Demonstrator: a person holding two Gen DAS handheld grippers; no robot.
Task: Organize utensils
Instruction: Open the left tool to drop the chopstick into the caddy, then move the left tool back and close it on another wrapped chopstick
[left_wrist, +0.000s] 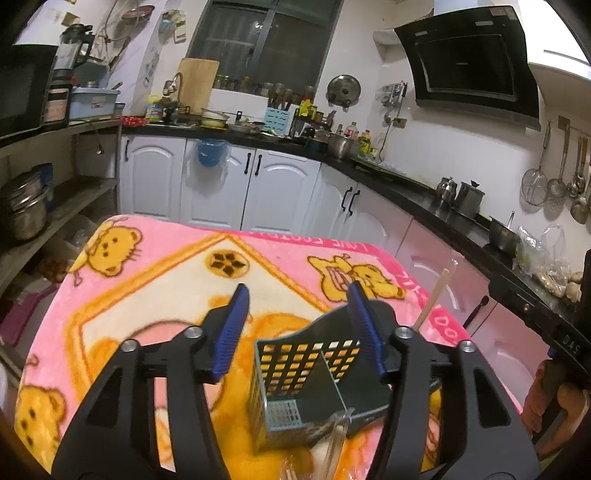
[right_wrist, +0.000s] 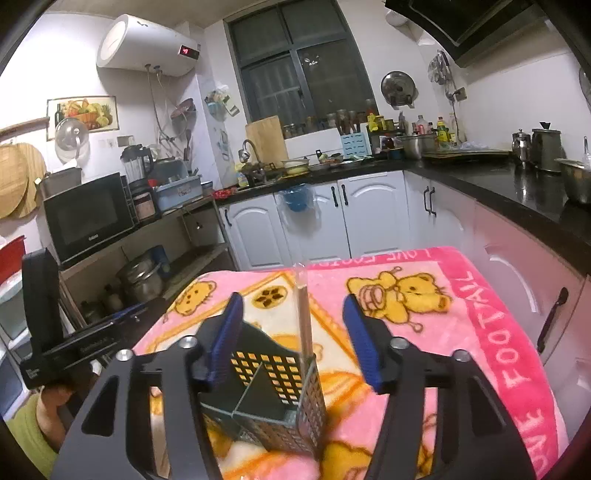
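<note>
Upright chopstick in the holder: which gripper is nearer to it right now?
Right, probably. The chopstick stands between the right gripper's open fingers; from the left gripper it sits outside the right finger, across the holder.

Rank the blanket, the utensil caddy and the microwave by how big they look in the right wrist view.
1. Pink cartoon blanket, clearly largest.
2. Perforated utensil caddy and microwave look alike; the caddy sits much nearer the camera, so I won't rank them.

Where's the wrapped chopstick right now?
The chopstick stands upright in the holder on the pink blanket, between the open right gripper fingers.
</note>
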